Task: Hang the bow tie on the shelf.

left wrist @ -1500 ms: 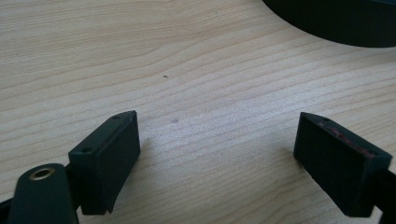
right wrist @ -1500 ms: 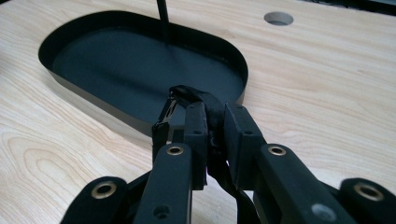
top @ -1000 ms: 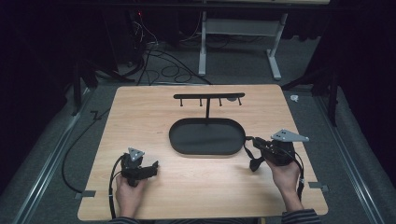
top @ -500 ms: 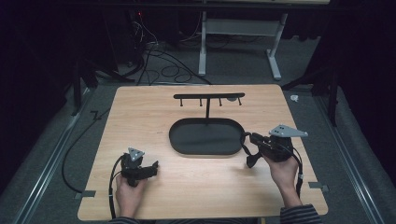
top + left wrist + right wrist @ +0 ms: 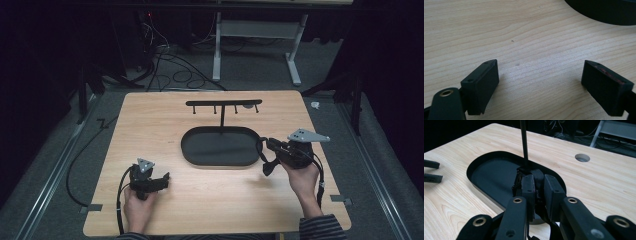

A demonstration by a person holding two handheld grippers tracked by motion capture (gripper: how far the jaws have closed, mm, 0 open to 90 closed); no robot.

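Observation:
A black oval tray (image 5: 192,156) lies mid-table, with a thin post and a hooked crossbar (image 5: 223,103) rising from its far side. My right gripper (image 5: 270,145) hovers at the tray's right end, shut on a black strap-like item (image 5: 265,161) that loops down beneath it. In the right gripper view the jaws pinch that black item (image 5: 538,174) over the tray rim (image 5: 471,170), with the post (image 5: 524,142) just beyond. My left gripper (image 5: 161,181) rests open on the table at the front left, and nothing sits between its fingers (image 5: 484,80) on the bare wood.
The wooden table (image 5: 150,125) has a round hole (image 5: 582,157) near its far edge. The tray's edge (image 5: 604,12) lies ahead of my left gripper. Cables and a white desk frame (image 5: 260,30) stand on the floor beyond the table.
My right gripper has shifted slightly left and away from the person, toward the tray's right end, still holding the black item. The left gripper has stayed put.

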